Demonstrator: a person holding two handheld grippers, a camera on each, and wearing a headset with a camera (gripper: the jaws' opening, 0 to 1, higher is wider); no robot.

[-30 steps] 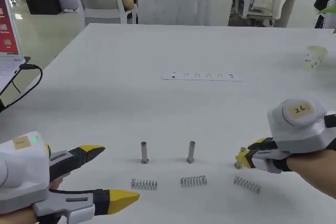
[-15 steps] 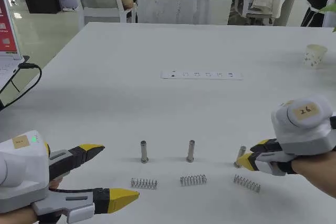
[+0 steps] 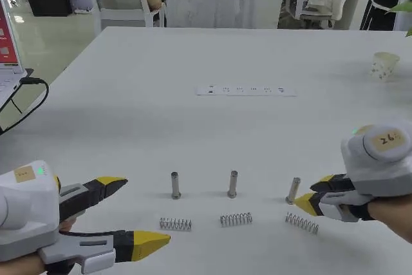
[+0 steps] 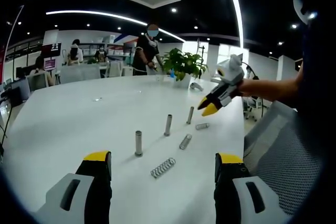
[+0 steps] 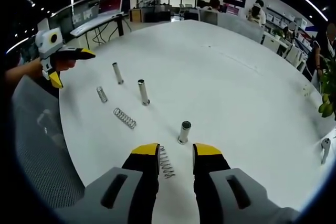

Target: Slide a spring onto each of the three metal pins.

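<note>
Springs point(image 3: 236, 219) lie loose by bare pins point(image 3: 232, 184), open table point(image 3: 193, 133) around; left tool point(image 3: 143, 212) gapes, right tool point(image 3: 309, 194) parted.

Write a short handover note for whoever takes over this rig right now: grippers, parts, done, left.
Left gripper: open, empty, near left.
Right gripper: open, empty, close to the right silver metal pin and the right coiled wire spring.
Middle pin and left pin stand bare, with middle spring and left spring lying in front.
Done: nothing.
Left: all three springs onto pins.
</note>
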